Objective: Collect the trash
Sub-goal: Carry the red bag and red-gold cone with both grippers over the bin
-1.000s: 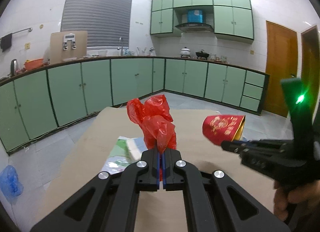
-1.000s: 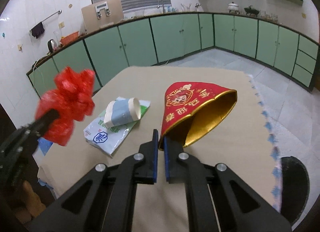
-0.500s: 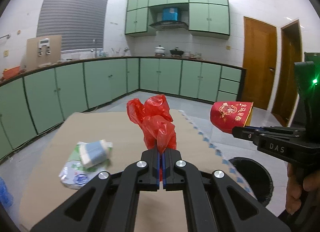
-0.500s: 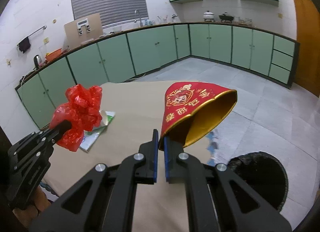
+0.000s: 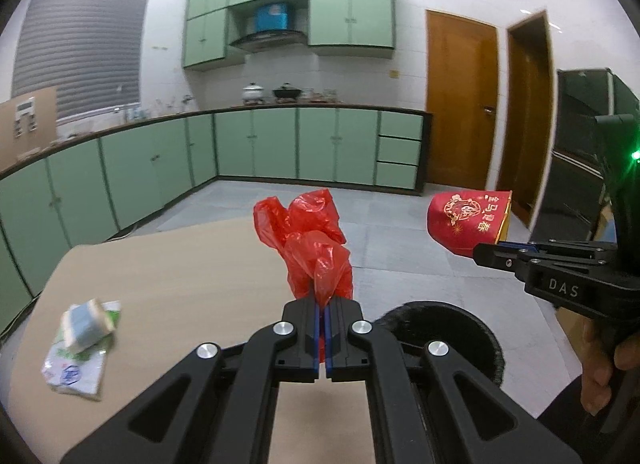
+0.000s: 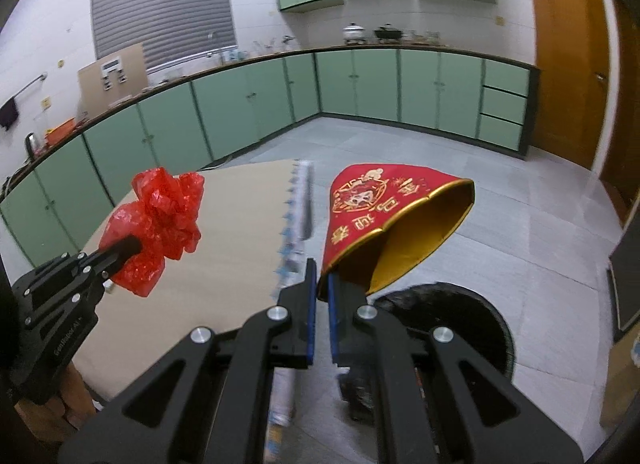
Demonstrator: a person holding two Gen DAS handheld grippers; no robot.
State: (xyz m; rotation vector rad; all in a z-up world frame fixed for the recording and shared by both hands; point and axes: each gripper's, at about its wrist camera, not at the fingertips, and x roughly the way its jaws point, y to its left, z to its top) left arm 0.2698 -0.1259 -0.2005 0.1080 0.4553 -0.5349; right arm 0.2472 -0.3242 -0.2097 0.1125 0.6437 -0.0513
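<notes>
The left gripper (image 5: 323, 306) has its jaws clamped on a crumpled red plastic bag (image 5: 310, 248); the right gripper (image 6: 322, 292) pinches a red-and-gold paper cup (image 6: 384, 220) above the black bin (image 6: 448, 320).

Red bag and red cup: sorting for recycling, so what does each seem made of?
Red bag: thin plastic film, glossy; it is crumpled, translucent and catches the light. Red cup: probably coated paper, with gold print outside and a shiny gold lining; its wall is pinched flat where the right tongs grip it.

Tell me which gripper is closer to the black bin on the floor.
Right. The right gripper, holding the red paper cup, is beside the bin; the left gripper, holding the red plastic bag, hangs over the table.
</notes>
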